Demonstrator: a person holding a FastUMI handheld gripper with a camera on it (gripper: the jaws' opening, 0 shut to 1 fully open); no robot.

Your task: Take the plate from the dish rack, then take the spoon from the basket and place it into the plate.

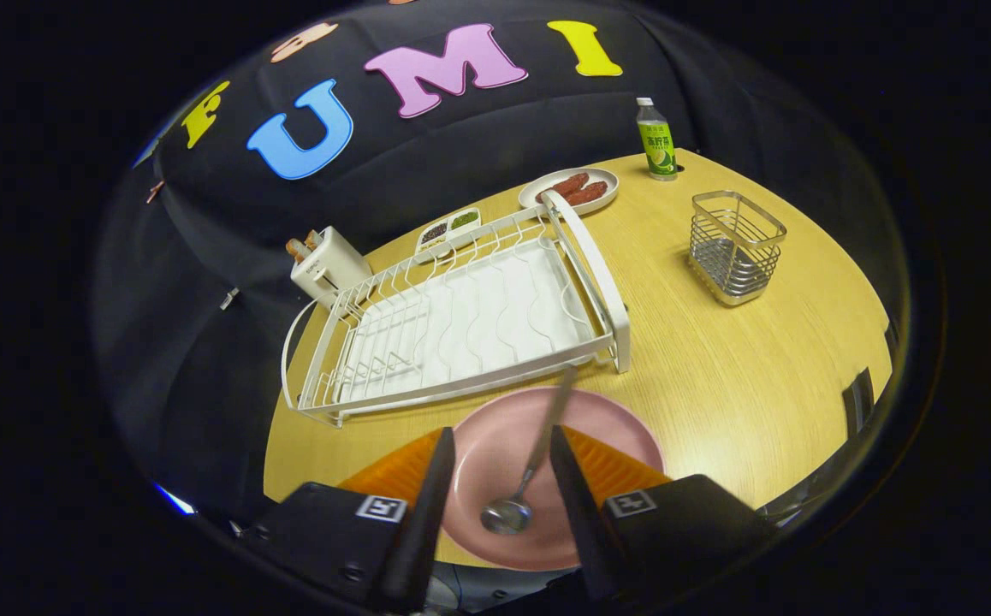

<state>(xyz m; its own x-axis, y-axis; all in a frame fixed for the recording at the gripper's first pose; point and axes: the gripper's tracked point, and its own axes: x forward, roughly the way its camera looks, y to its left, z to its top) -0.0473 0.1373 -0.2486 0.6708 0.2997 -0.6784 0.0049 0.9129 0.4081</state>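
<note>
A pink plate [495,466] lies flat on the wooden table [735,385], just in front of the white dish rack [461,325]. A metal spoon [526,470] rests in the plate, its bowl near me and its handle pointing toward the rack, reaching over the plate's far rim. My gripper [501,432] hovers over the plate, open, with the spoon lying between the fingers, close to the right one. Neither finger presses on it. The wire basket [735,248] stands beyond the fingers to the right, with nothing visible in it.
Behind the rack stand a white toaster [329,265], a small two-part dish [450,227], a plate of sausages [568,188] and a green-labelled bottle [656,141]. Bare table stretches to the right of the pink plate, up to the table's edge.
</note>
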